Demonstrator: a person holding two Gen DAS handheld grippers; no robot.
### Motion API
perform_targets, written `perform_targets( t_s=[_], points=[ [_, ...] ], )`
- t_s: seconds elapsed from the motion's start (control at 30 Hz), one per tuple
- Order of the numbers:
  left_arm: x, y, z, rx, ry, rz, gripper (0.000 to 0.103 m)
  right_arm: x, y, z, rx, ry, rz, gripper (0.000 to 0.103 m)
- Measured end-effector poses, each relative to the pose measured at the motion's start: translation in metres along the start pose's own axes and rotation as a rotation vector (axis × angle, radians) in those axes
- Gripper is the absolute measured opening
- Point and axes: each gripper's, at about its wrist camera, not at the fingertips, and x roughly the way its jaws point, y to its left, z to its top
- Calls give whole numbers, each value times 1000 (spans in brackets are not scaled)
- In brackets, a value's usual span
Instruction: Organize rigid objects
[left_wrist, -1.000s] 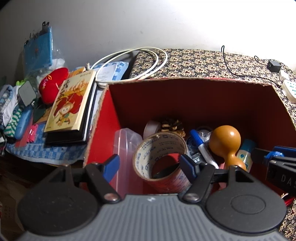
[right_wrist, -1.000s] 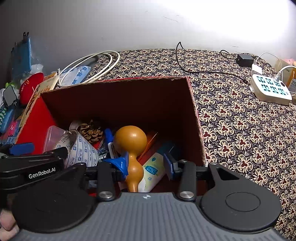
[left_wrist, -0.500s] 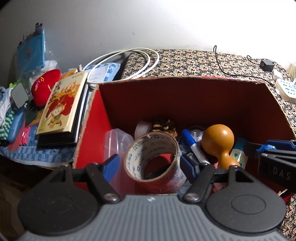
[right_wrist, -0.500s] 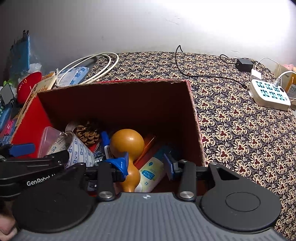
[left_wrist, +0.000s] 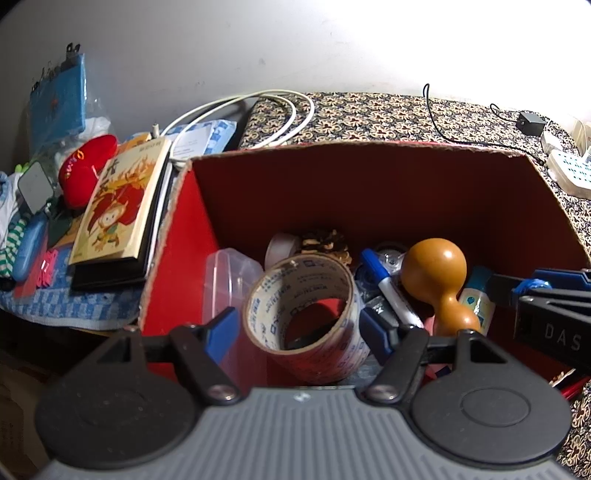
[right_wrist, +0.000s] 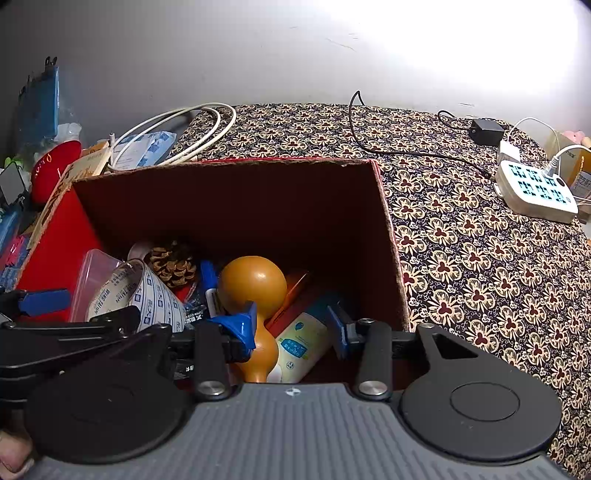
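Note:
A red cardboard box stands on the patterned cloth and holds a roll of printed tape, an orange wooden gourd, a blue-capped marker, a pine cone, a clear plastic container and a pale bottle. My left gripper is open above the tape roll, its fingers on either side of it. My right gripper is open and empty above the gourd and bottle.
Left of the box lie a picture book, a red pouch, a white cable coil and small clutter. On the cloth to the right are a black cable, an adapter and a white power strip.
Both grippers shifted slightly over the box; the box and its contents sit a little lower and more centred in view. The jaws kept the same openings.

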Motion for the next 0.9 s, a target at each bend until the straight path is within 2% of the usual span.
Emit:
perform_targets(
  t_s=[0.9],
  points=[
    [-4,2,-6,-13,20,6,71,-7,13,-5,-9,15,16,26]
  ],
)
